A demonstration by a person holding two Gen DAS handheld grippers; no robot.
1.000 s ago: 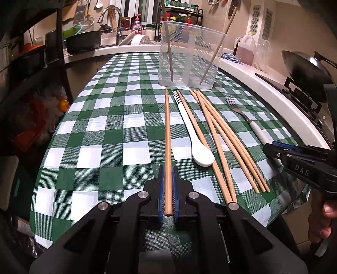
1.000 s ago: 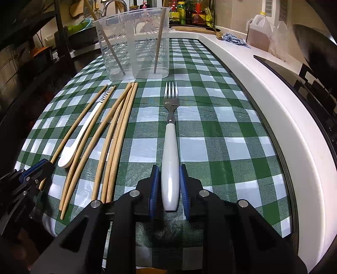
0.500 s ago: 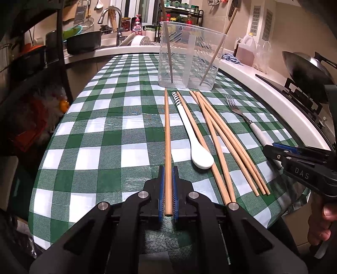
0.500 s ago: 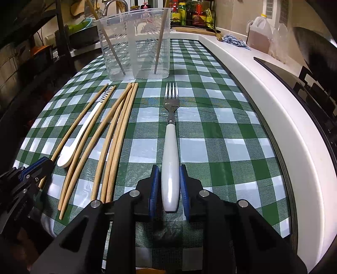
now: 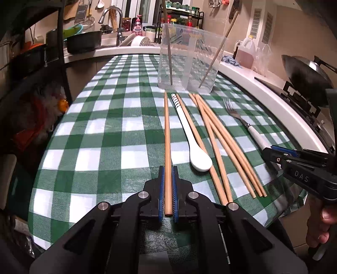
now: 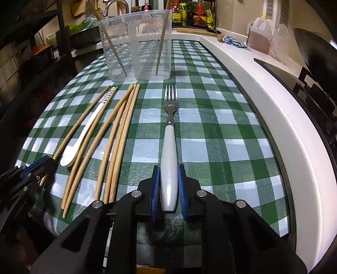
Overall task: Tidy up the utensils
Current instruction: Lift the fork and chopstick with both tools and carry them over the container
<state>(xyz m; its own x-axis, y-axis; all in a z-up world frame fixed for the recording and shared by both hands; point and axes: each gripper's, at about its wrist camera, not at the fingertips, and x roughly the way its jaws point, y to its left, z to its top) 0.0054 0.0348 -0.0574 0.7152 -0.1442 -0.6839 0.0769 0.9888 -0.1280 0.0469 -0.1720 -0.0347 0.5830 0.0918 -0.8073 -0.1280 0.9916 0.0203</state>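
Observation:
My left gripper [image 5: 167,168] is shut on the near end of a wooden chopstick [image 5: 167,134] that lies on the checked tablecloth [image 5: 101,130]. My right gripper [image 6: 168,168] is shut on the white handle of a fork [image 6: 169,134], tines pointing away. Between them lie a white spoon [image 5: 189,134] and several loose chopsticks [image 5: 219,143]. A clear two-compartment container [image 5: 189,59] stands at the far end with one chopstick in each compartment. The right gripper also shows in the left wrist view [image 5: 271,151], the left gripper in the right wrist view [image 6: 45,162].
A white counter edge [image 6: 263,101] runs along the right of the table, with a stove and a wok [image 5: 305,71] beyond. A sink with faucet [image 5: 111,19] and pots lies at the back. A dark shelf rack [image 5: 31,63] stands at the left.
Both grippers hold their utensils as before. The view has shifted only slightly; nothing on the cloth has moved.

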